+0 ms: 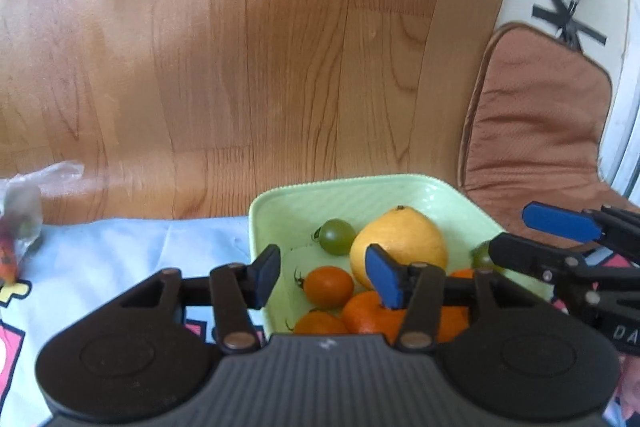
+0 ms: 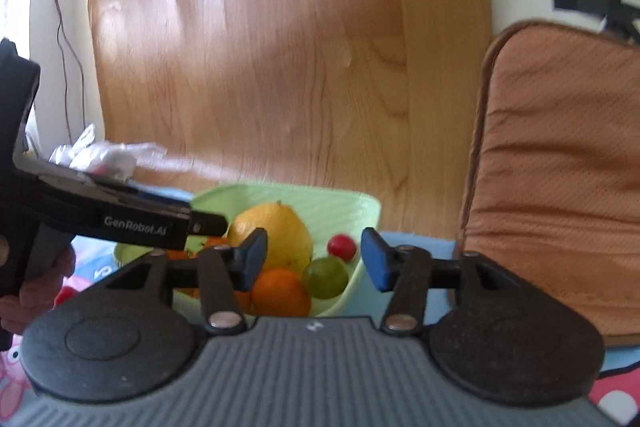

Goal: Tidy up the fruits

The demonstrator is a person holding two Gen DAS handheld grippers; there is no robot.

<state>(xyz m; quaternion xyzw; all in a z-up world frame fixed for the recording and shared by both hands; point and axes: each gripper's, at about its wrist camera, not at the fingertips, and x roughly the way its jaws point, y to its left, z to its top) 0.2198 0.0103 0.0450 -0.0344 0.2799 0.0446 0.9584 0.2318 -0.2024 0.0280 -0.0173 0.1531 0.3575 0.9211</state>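
A pale green dish (image 1: 360,191) on the patterned cloth holds a large yellow citrus (image 1: 400,239), a green tomato (image 1: 338,235), orange cherry tomatoes (image 1: 328,287) and a mandarin (image 1: 364,311). My left gripper (image 1: 326,277) hovers open just above the dish's near side, with nothing pressed between its blue pads. My right gripper (image 1: 520,231) reaches in from the right. In the right wrist view the right gripper (image 2: 314,259) is open over the dish (image 2: 360,211), above the yellow citrus (image 2: 280,231), a green tomato (image 2: 325,277), a red cherry tomato (image 2: 341,247) and a mandarin (image 2: 280,297). The left gripper (image 2: 208,223) enters from the left.
A crumpled clear plastic bag (image 1: 24,211) and an orange-red item (image 1: 8,259) lie at the cloth's far left. A wooden panel (image 1: 280,47) rises behind the table. A brown cushion (image 1: 540,131) stands to the right. A hand (image 2: 44,287) holds the left gripper.
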